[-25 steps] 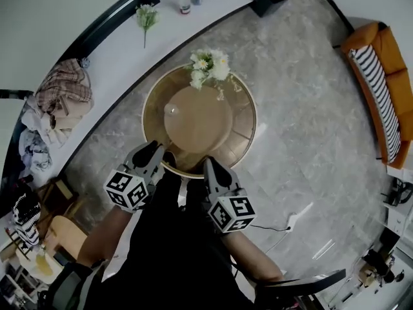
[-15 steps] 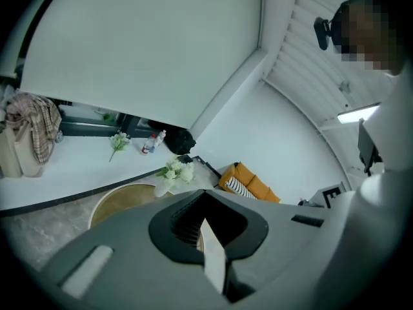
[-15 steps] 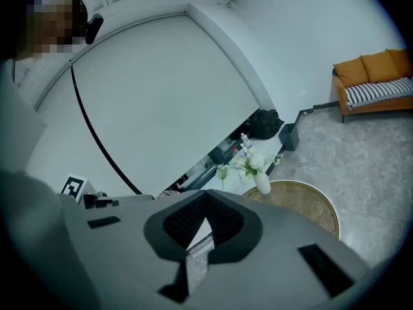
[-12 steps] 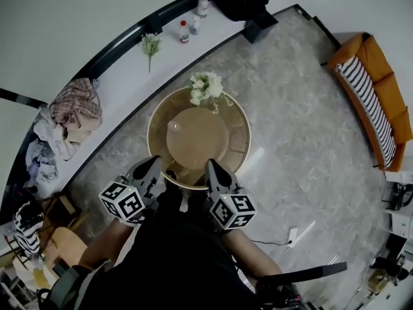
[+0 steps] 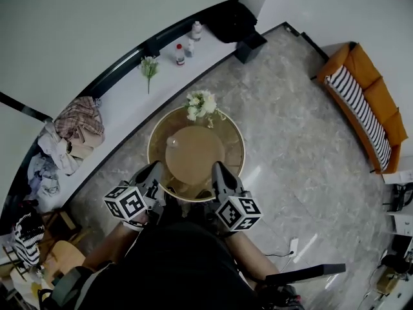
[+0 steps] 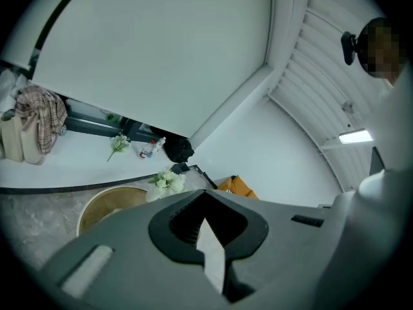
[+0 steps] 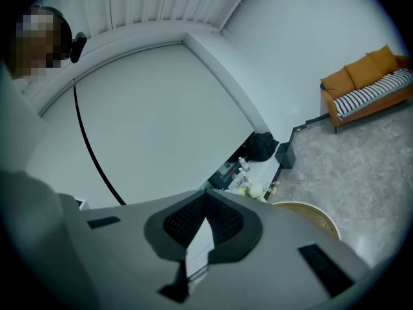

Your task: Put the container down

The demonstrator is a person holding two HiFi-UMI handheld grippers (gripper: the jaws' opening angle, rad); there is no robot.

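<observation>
A small clear container (image 5: 172, 143) stands upright on the left part of the round golden table (image 5: 155, 131), with neither gripper touching it. A bunch of white flowers (image 5: 201, 103) sits at the table's far edge. My left gripper (image 5: 155, 173) and right gripper (image 5: 219, 172) hover side by side over the table's near rim, pointing forward. In the left gripper view the jaws of the left gripper (image 6: 206, 228) meet with nothing between them. The right gripper (image 7: 199, 237) looks the same, shut and empty. Both gripper views show the table (image 6: 103, 205) only partly, and the container does not show there.
A white ledge (image 5: 122, 102) runs behind the table with two bottles (image 5: 181, 53), a flower sprig (image 5: 148, 66), a pile of clothes (image 5: 77, 124) and a black bag (image 5: 232, 21). An orange sofa (image 5: 361, 102) stands at the right. Grey marble floor surrounds the table.
The head view has pulled back, so the table looks smaller and farther. Both grippers keep their places at its near rim; the container has not moved.
</observation>
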